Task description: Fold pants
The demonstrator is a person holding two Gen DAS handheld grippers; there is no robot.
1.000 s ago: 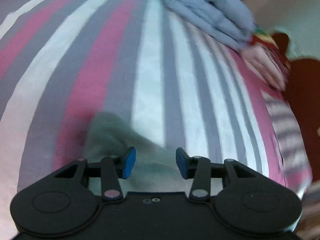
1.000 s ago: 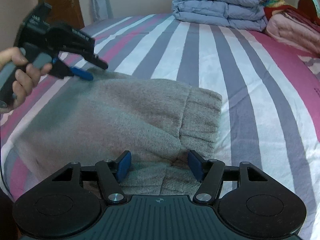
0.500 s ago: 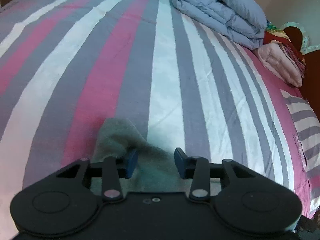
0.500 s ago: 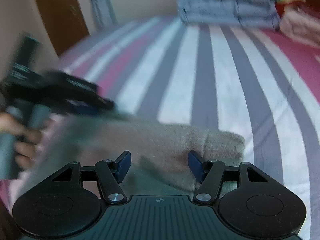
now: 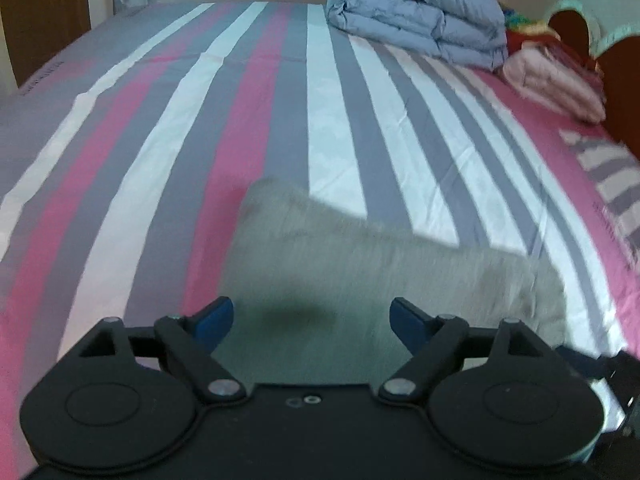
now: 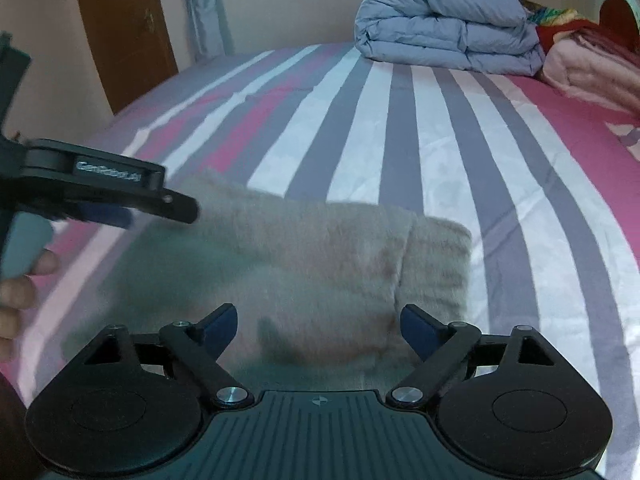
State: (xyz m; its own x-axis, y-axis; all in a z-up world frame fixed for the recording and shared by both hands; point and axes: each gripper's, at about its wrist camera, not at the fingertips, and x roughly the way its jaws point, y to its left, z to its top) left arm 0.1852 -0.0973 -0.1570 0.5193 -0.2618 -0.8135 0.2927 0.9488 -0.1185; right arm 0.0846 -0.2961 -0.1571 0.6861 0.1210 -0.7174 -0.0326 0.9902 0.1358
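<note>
The grey fleece pants (image 6: 304, 256) lie folded into a thick block on the striped bed, their ribbed waistband (image 6: 436, 264) at the right end. They also show in the left wrist view (image 5: 360, 272). My left gripper (image 5: 310, 320) is open and empty above the pants' left part; it also shows in the right wrist view (image 6: 120, 204), held in a hand. My right gripper (image 6: 316, 328) is open and empty above the near edge of the pants, close to the waistband.
The bed sheet (image 6: 500, 184) has pink, grey and white stripes. A folded blue duvet (image 6: 444, 40) and pink bedding (image 6: 592, 68) lie at the far end. A wooden door (image 6: 124, 28) stands at the far left. A wooden headboard (image 5: 624, 92) is at the right.
My left gripper has opened wide and drawn back from the pants' corner, so more of the pants shows. My right gripper has lifted slightly and stays open.
</note>
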